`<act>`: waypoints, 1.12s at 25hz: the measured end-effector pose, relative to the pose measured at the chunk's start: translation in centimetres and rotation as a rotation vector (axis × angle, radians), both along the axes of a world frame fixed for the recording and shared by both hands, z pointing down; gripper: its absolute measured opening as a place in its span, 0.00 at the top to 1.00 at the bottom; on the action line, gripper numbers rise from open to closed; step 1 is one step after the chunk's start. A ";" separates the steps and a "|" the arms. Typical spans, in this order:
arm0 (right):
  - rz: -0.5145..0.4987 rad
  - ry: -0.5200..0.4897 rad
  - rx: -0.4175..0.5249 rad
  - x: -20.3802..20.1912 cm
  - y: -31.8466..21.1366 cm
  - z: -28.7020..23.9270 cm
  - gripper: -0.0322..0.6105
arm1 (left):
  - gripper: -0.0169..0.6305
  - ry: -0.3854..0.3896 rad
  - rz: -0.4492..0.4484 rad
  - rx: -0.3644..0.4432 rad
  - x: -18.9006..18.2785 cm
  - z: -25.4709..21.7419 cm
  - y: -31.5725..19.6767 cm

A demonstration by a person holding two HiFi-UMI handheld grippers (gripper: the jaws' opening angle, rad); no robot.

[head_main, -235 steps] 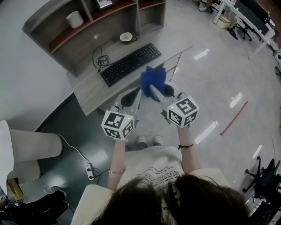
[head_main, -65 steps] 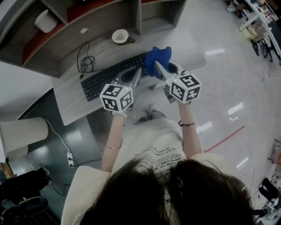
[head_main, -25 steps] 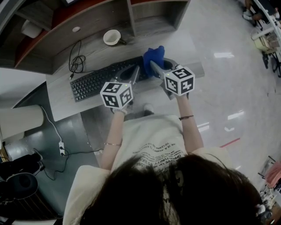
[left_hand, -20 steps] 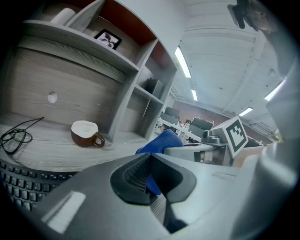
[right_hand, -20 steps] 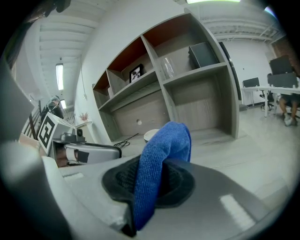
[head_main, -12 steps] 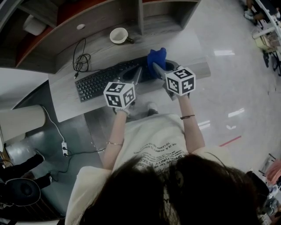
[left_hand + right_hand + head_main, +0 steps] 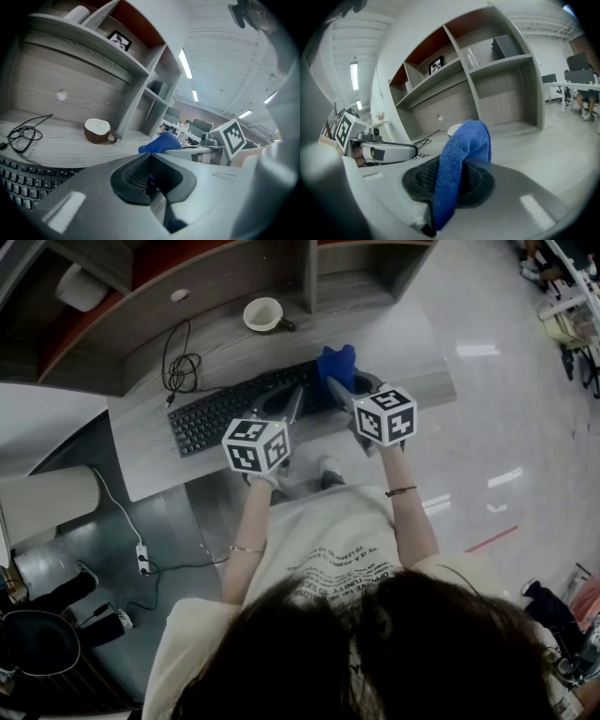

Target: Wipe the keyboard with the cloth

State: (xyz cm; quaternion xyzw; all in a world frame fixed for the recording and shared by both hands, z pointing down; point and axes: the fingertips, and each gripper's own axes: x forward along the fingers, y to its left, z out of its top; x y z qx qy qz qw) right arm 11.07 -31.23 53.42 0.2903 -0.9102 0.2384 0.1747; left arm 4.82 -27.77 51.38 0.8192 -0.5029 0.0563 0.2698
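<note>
You are pinching the cloth (image 7: 461, 159) in the right gripper (image 7: 345, 390), jaws clamping on a fold, the rest sticking up past the tips. The cloth is hanging over the right end of the keyboard (image 7: 234, 409); whether it is touching the keys, can't tell. The left gripper (image 7: 151, 180) is hovering over the keyboard's right half, just left of the cloth, jaws pressed together, nothing between them. On progress, my read: the pick-up is done, wiping is at most just starting at the right end, and nearly the whole keyboard, middle through left end, is waiting for a pass. A cup (image 7: 263, 313) is sitting behind the keyboard.
</note>
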 end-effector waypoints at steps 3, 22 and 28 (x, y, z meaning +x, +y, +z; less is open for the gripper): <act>0.012 0.000 -0.002 -0.4 0.3 0.1 0.86 | 0.97 0.000 0.006 -0.001 -0.5 0.0 0.5; 0.011 0.011 -0.002 -3.1 1.8 0.2 0.86 | 0.97 0.005 0.013 -0.011 -3.2 0.2 2.3; 0.001 0.009 -0.002 -4.3 2.1 0.2 0.86 | 0.97 0.004 0.007 -0.013 -4.2 0.3 2.6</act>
